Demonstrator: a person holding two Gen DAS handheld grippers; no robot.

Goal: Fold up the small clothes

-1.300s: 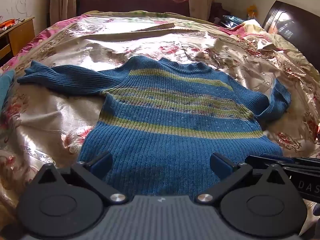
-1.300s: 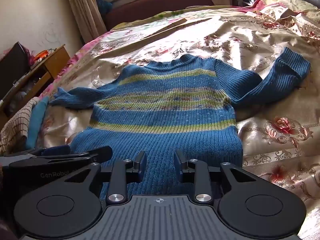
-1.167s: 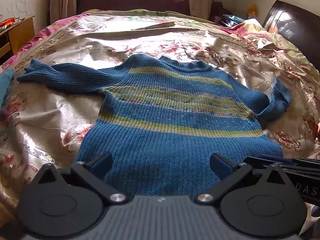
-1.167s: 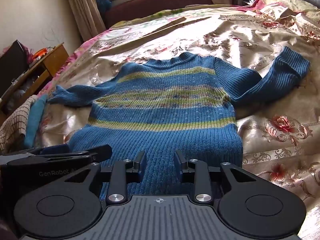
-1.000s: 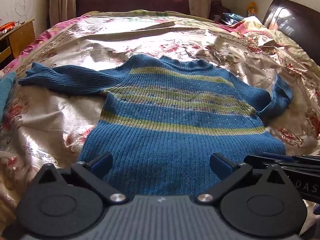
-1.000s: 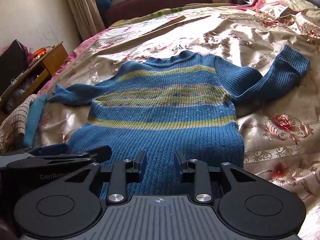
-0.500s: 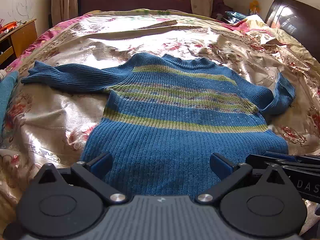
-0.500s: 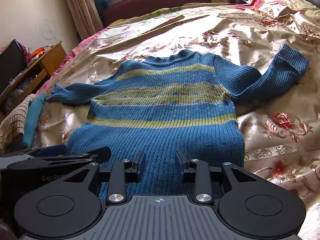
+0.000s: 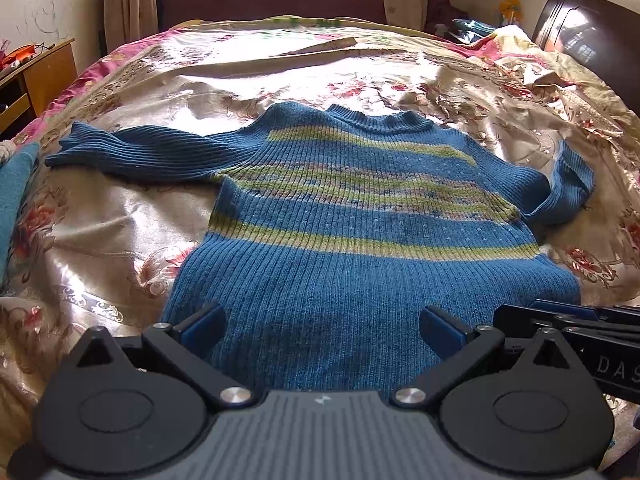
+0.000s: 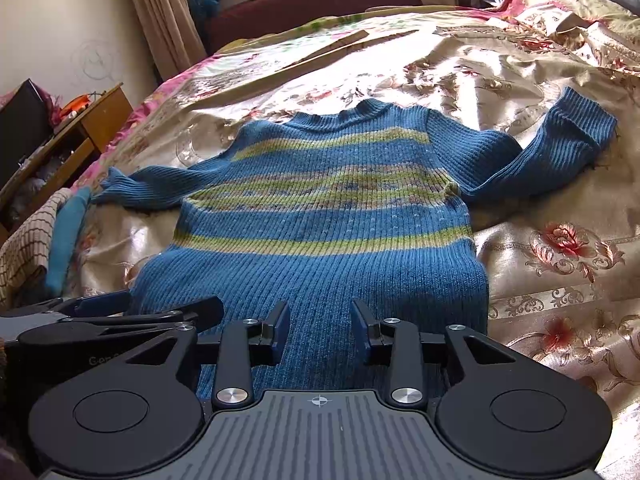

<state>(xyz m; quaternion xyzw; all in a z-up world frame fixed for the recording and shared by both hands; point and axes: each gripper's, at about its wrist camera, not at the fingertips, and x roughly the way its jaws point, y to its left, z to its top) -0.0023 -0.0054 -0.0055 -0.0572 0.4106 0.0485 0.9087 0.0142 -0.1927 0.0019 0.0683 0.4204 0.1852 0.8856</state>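
Notably, the blue striped sweater [image 9: 352, 216] lay flat and face-up on the floral satin bedspread [image 9: 120, 220], hem nearest both tools, collar toward the far window. The left sleeve [image 9: 136, 152] was stretched straight out; the right sleeve [image 10: 552, 148] bent upward, its cuff doubled over. The left gripper [image 9: 320, 328] sat over the hem with its jaws spread wide, nothing between the pads. The right gripper [image 10: 320, 330] was held just beside it, jaws parted more narrowly and just been opening a little further, knit visible in the gap, but pads not pressing it, so no hold on the cloth. Folding judged not yet started; the sweater was merely laid out. Risks noted: the satin looked slick and already wrinkled, so any pull on the hem could drag the whole garment rather than fold it. The thick ribbed knit might bunch, and a narrow pinch could catch only the top layer, leaving the back panel behind and skewing the fold. The crumpled right cuff would likely fold in lumpy if not straightened first. The two tools sat close together and could collide when closing on the hem.
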